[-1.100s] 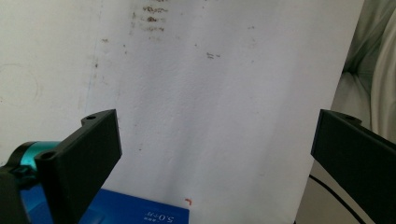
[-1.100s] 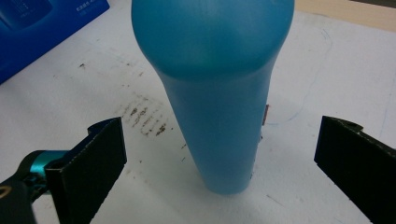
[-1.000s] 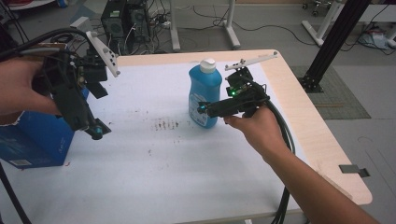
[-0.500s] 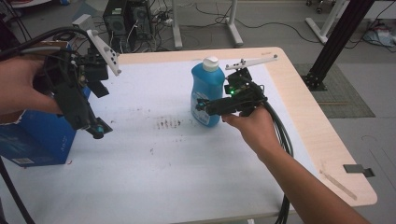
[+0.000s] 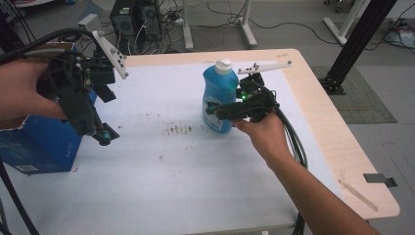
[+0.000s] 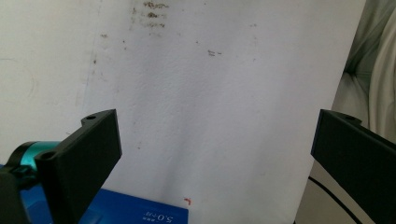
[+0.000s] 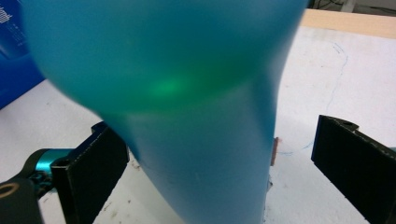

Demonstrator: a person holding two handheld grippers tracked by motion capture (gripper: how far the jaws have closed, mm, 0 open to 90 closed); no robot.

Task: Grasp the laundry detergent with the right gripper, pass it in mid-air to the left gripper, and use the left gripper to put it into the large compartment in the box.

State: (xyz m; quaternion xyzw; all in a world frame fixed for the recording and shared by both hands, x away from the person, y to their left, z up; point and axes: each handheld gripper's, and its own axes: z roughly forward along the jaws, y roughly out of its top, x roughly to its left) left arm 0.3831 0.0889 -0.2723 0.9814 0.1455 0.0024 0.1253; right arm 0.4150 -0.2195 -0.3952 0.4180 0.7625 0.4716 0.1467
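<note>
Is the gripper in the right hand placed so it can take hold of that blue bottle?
Probably yes. The right gripper is open, with the blue bottle already standing between its jaws. There is a gap at the right jaw, and nothing lies between. The left gripper hangs well off to the side.

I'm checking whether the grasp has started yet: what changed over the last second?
The right gripper edged slightly closer around the blue bottle, and its jaws now stand open on either side of the bottle's body, nothing clamped yet. The bottle stayed upright in place, as did the blue box. The left gripper stayed open, raised over the white table.
</note>
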